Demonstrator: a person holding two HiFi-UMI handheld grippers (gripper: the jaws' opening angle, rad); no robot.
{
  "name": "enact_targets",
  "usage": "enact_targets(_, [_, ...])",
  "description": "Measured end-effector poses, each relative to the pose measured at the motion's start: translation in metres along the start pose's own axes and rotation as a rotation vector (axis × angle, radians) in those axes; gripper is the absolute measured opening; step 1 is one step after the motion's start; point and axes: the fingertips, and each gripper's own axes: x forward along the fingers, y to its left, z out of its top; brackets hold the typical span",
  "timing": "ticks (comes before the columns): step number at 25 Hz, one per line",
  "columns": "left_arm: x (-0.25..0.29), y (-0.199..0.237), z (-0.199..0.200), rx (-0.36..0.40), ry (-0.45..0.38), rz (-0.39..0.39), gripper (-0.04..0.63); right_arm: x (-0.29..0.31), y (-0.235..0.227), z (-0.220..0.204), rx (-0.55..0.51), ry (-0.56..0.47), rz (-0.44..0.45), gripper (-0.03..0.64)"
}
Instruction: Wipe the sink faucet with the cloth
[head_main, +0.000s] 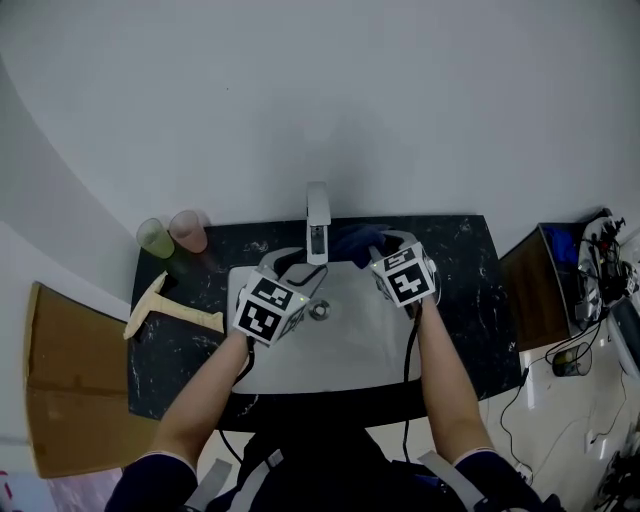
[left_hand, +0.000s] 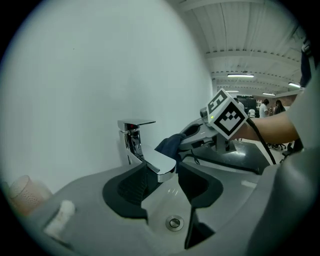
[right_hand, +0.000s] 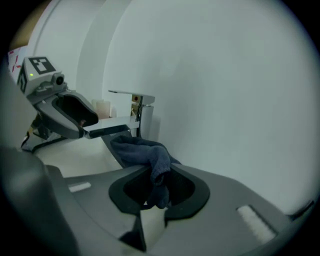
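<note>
The chrome faucet (head_main: 318, 215) stands at the back of the white sink (head_main: 350, 340) in a black counter. My left gripper (head_main: 303, 270) is open, its jaws standing on either side of the spout's end (left_hand: 165, 167) without touching it. My right gripper (head_main: 378, 245) is just right of the faucet, shut on a dark blue cloth (head_main: 355, 240). In the right gripper view the cloth (right_hand: 147, 152) bunches out of that gripper (right_hand: 155, 175) and hangs close to the spout (right_hand: 107, 129). The left gripper view shows the cloth (left_hand: 170, 145) right behind the spout.
Two plastic cups (head_main: 155, 238) (head_main: 188, 230) stand at the counter's back left, with a wooden-handled tool (head_main: 165, 310) lying in front of them. The drain (head_main: 320, 311) is in the basin. Cardboard (head_main: 60, 380) lies at left; a small table with cables (head_main: 560, 280) at right.
</note>
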Motion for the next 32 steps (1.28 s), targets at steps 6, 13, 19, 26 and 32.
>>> enact_targets(6, [0.003,0.001,0.001,-0.012,0.005,0.007,0.201,0.05,0.007,0.008,-0.07,0.054,0.077,0.064])
enact_targets(13, [0.001,0.0,-0.001,-0.025,-0.004,0.016,0.199,0.095,0.024,0.019,-0.067,0.084,0.161,0.064])
enact_targets(19, [0.002,0.001,-0.002,-0.04,-0.005,0.005,0.199,0.105,0.019,0.026,0.078,0.058,0.184,0.061])
enact_targets(26, [0.002,0.002,-0.002,-0.044,-0.004,0.001,0.198,0.085,0.017,0.049,0.263,-0.087,0.298,0.058])
enact_targets(32, [0.003,0.003,-0.003,-0.039,0.012,-0.004,0.199,0.047,0.007,0.087,0.302,-0.224,0.321,0.058])
